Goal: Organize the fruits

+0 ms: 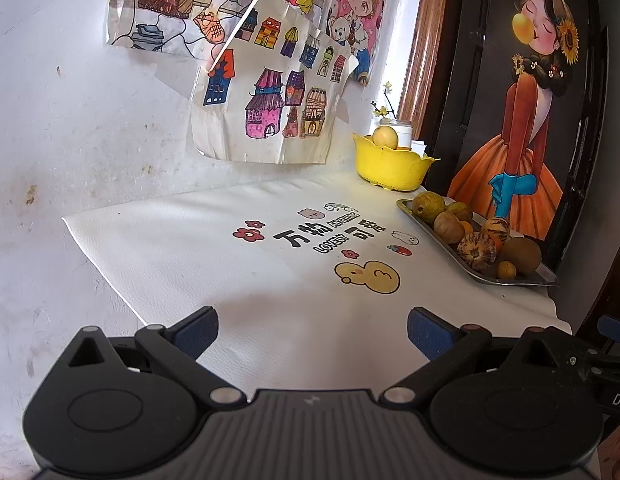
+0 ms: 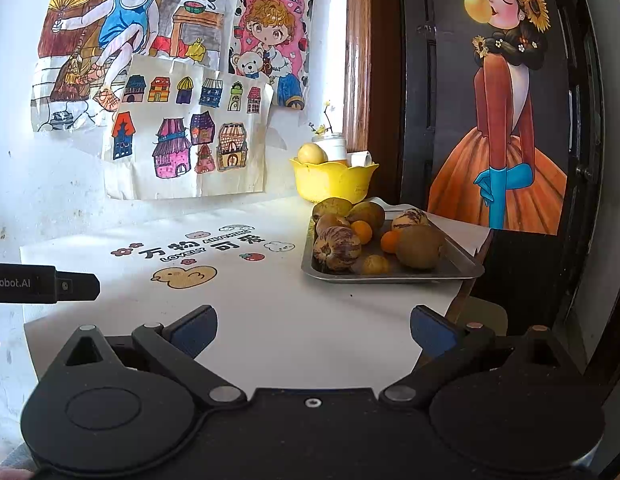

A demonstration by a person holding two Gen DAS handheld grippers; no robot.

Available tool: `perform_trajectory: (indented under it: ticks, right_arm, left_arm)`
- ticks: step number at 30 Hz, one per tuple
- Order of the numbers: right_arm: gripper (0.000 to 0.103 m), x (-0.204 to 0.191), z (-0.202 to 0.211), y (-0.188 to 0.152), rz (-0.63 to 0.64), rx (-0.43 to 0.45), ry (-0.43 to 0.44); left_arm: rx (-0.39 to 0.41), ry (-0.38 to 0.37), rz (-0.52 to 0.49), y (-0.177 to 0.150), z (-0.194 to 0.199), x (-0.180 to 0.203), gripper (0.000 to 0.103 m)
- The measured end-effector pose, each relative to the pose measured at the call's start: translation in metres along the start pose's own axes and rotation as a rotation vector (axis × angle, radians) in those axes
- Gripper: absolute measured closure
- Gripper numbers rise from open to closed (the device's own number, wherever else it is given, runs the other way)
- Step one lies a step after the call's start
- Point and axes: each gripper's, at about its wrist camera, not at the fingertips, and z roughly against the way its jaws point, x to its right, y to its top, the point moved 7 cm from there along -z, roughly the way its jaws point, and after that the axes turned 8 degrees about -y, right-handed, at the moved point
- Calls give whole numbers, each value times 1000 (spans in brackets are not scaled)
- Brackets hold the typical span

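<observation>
You are holding both grippers spread wide and empty over the white mat [image 2: 270, 320]. The fruits are sitting heaped on the metal tray [image 2: 462, 270], ahead and right of your right gripper [image 2: 312, 330]; your left gripper [image 1: 312, 330] is hovering farther from that tray.

Right gripper [image 2: 312, 334]: jaws spread wide, nothing between them, held above the white mat [image 2: 270, 312]. Metal tray [image 2: 390, 276] rests at the mat's right edge, loaded with mixed fruit: striped melon [image 2: 336, 250], brown kiwi [image 2: 420, 246], small oranges [image 2: 363, 231]. Yellow bowl [image 2: 332, 182] stands behind the tray, holding a pale fruit [image 2: 310, 154]
</observation>
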Motion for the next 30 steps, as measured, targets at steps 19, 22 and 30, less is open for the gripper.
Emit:
perform_trajectory:
  ticks: [19, 22, 30]
  right_arm:
    - [1, -2, 0, 0, 0, -1, -2]
    - [1, -2, 0, 0, 0, -1, -1]
    - [1, -4, 1, -1, 4, -2, 1]
  left_arm:
    - [-4, -3, -2, -1, 0, 2, 0]
    - [-5, -4, -15, -2, 0, 3, 0]
    - [-26, 19, -23, -1, -1, 3, 0]
